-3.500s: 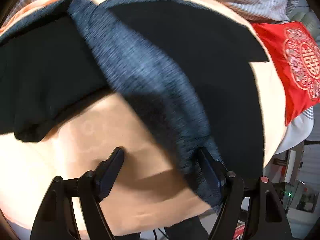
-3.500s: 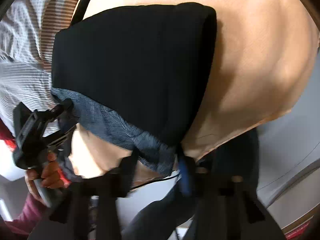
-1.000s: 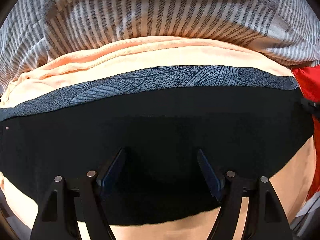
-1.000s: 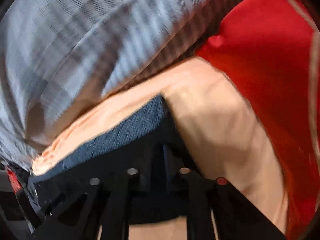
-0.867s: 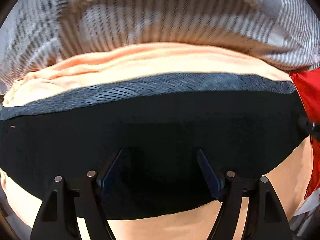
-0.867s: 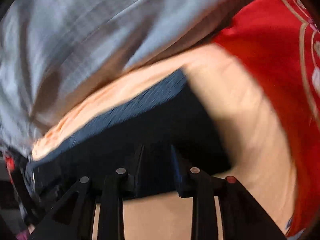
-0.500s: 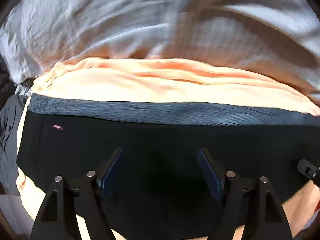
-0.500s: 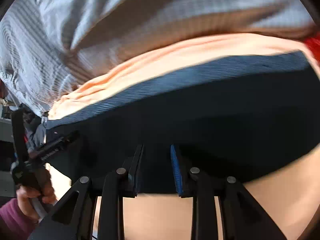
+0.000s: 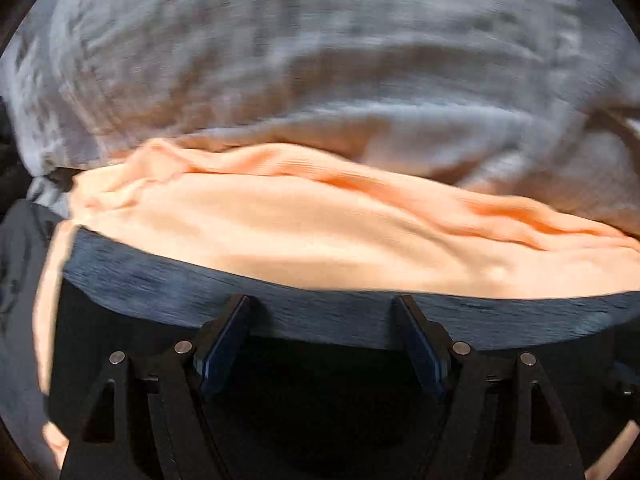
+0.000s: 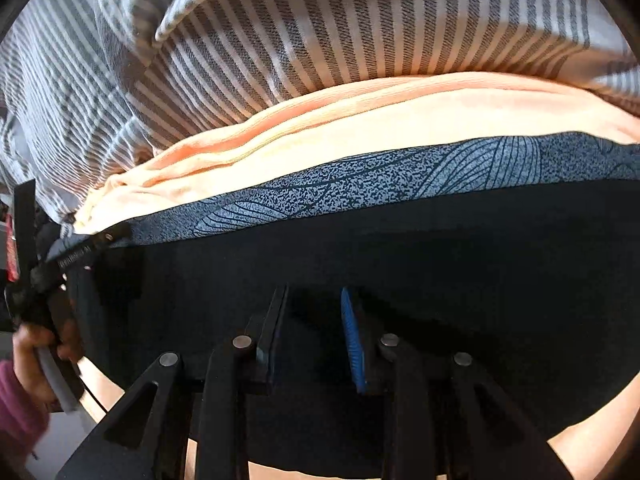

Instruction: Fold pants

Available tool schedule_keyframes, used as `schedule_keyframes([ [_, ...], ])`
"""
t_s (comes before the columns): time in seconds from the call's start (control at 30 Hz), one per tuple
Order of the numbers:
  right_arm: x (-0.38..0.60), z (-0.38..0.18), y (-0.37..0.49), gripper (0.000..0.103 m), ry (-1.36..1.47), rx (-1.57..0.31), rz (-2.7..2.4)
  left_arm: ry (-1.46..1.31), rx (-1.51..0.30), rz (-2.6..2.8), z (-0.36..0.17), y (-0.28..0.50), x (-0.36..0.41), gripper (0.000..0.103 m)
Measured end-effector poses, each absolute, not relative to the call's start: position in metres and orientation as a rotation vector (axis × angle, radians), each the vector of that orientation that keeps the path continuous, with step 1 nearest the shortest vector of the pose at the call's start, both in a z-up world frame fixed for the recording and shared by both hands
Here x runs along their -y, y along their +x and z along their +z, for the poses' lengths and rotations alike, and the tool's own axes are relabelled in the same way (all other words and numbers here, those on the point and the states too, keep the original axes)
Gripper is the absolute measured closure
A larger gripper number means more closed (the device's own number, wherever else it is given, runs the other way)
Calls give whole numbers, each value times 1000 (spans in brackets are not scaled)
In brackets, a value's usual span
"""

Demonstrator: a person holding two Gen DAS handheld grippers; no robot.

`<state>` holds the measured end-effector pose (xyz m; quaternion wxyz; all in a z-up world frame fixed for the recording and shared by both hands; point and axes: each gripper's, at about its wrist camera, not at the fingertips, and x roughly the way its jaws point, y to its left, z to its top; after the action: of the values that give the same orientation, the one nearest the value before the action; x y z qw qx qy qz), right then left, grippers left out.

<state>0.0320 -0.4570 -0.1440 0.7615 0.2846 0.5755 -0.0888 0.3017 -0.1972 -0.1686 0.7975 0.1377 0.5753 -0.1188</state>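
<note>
The black pants [image 10: 400, 248] lie folded flat on a peach sheet [image 10: 360, 128], with their blue patterned waistband [image 10: 400, 176] along the far edge. They also show in the left wrist view [image 9: 320, 400], waistband [image 9: 320, 304] at the far side. My left gripper [image 9: 322, 316] is open and empty, fingers over the waistband at the pants' left end. It appears in the right wrist view [image 10: 92, 244] at the pants' left corner. My right gripper [image 10: 314, 300] is open with a narrow gap, empty, just above the black fabric.
A grey-and-white striped quilt [image 10: 320, 32] is bunched up behind the peach sheet; it is blurred in the left wrist view [image 9: 320, 60]. A dark grey garment [image 9: 20, 280] lies at the left edge. The hand [image 10: 28, 356] holding the left gripper is at lower left.
Both grippers laid the pants' fold down toward the quilt and let go. Since then the left gripper slid left and forward to the waistband, and the right gripper opened and swung left off the corner.
</note>
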Motion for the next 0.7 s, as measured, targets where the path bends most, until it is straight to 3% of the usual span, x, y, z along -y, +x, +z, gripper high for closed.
schedule_keyframes([
  [0.23,430,-131,46,73,569,-1282,-229,296,-1208,-220,-133,317,144,27],
  [0.43,362,-126,52,68,556,-1302,-66,291,-1241,-129,-148,312,89,27],
  [0.53,342,-145,49,68,550,-1367,-68,226,-1249,-105,-157,313,87,24],
  [0.7,345,-136,25,68,711,-1314,-50,240,-1256,-139,-145,299,98,24],
])
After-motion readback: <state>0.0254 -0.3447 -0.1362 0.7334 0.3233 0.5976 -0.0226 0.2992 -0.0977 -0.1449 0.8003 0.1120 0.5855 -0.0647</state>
